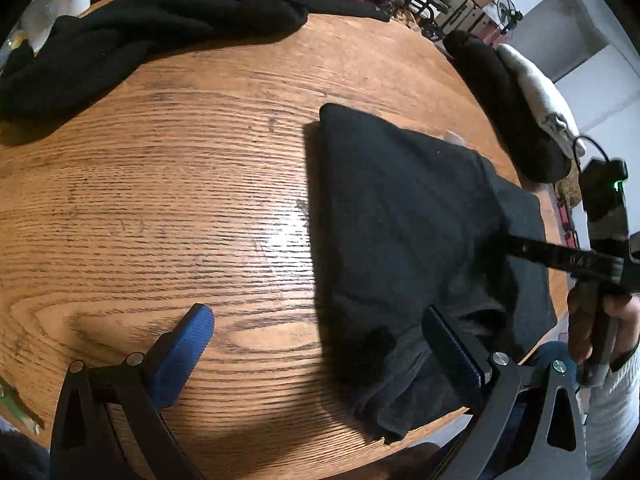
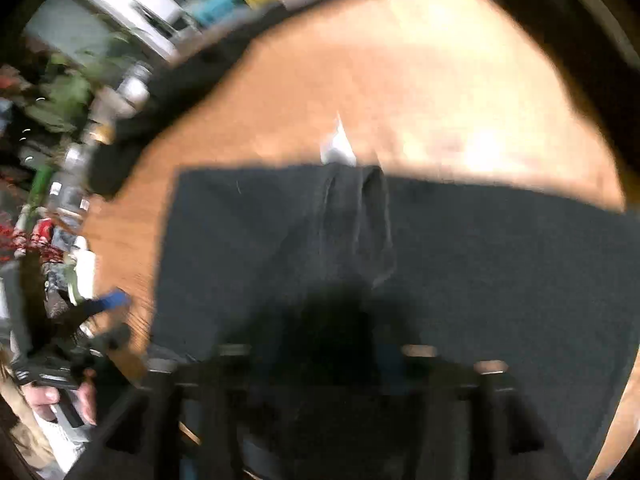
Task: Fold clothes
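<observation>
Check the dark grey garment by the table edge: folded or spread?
Folded. The dark grey garment lies as a compact, straight-edged rectangle on the wooden table, with stacked layers showing at its near edge.

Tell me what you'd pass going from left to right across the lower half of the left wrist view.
Left gripper's blue-padded left finger → bare wooden table → folded dark garment → right gripper reaching onto the garment → the hand holding it at the right edge.

Right wrist view motion-blurred throughout; right gripper (image 2: pixel 320 364) fingertips lost in shadow at 6 o'clock, jaw gap unreadable. Folded dark grey cloth garment (image 2: pixel 460 280) runs past the 3 o'clock edge.
</observation>
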### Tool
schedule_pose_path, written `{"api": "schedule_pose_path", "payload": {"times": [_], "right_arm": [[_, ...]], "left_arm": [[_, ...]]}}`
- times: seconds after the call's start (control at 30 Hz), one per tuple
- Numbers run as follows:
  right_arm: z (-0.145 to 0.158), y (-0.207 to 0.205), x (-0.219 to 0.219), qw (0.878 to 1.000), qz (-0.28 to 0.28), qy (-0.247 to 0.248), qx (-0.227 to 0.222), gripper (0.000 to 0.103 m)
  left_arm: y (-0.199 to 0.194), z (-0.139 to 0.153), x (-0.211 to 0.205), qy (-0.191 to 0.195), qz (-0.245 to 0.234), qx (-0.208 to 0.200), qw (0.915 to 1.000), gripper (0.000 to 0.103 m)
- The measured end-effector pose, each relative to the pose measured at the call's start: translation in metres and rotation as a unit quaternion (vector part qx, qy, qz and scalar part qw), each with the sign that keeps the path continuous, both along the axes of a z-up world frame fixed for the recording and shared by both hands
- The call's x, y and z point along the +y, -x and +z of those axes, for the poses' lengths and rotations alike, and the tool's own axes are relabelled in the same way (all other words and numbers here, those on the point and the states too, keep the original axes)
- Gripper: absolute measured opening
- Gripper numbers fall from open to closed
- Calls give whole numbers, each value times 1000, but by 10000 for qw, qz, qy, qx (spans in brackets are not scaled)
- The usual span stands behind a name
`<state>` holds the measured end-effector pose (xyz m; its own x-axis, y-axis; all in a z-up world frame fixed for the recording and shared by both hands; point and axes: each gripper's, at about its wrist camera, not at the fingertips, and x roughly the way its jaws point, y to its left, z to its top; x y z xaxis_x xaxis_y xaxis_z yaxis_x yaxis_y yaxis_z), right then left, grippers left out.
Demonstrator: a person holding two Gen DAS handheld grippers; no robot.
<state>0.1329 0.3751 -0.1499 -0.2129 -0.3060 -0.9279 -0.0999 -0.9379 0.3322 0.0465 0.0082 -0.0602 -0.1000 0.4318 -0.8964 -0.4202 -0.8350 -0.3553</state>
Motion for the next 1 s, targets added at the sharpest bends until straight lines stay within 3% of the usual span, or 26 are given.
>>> {"api": "schedule_pose_path", "payload": {"times": [0.03, 0.1, 0.27, 0.37, 0.43, 0.57, 0.7, 0.8, 0.87, 0.93, 0.97, 1.0], "right_arm": [[0, -6, 2, 9999, -82, 43, 67, 57], [1, -23, 4, 9994, -231, 194, 192, 69], [-2, -50, -25, 9990, 113, 383, 194, 59], [-6, -52, -59, 9951, 794, -460, 357, 11], [-7, -58, -76, 9853, 1221, -1073, 528, 10], [1, -64, -80, 9792, 1533, -1263, 410, 24], [25, -66, -48, 9881, 1230, -532, 752, 57], [37, -61, -11, 9903, 804, -304, 1095, 69], [39, -55, 16, 9903, 478, -192, 1289, 69], [39, -52, 35, 9898, 236, -80, 1404, 70], [40, -50, 47, 9887, 104, 17, 1499, 70], [41, -50, 56, 9875, 24, 112, 1572, 72]], "left_arm": [[-1, -1, 0, 21, -32, -20, 10000, 103], [-2, -3, 1, 64, -96, -59, 9999, 103], [-9, -10, 5, 253, -358, -87, 9990, 103], [-15, -15, 5, 543, -528, 63, 9971, 103], [-17, -16, 3, 623, -549, 157, 9964, 103], [-20, -16, -4, 677, -544, 244, 9959, 103], [-22, 8, -13, -404, -443, 85, 9982, 103], [-29, 12, -5, -842, -382, -134, 9956, 103], [-33, 5, 3, -761, -313, -226, 9964, 103], [-38, -11, 9, -440, -161, -297, 9985, 100], [-41, -14, 8, -410, -82, -215, 9989, 95], [-45, -13, 6, -427, -19, -109, 9990, 81]]}}
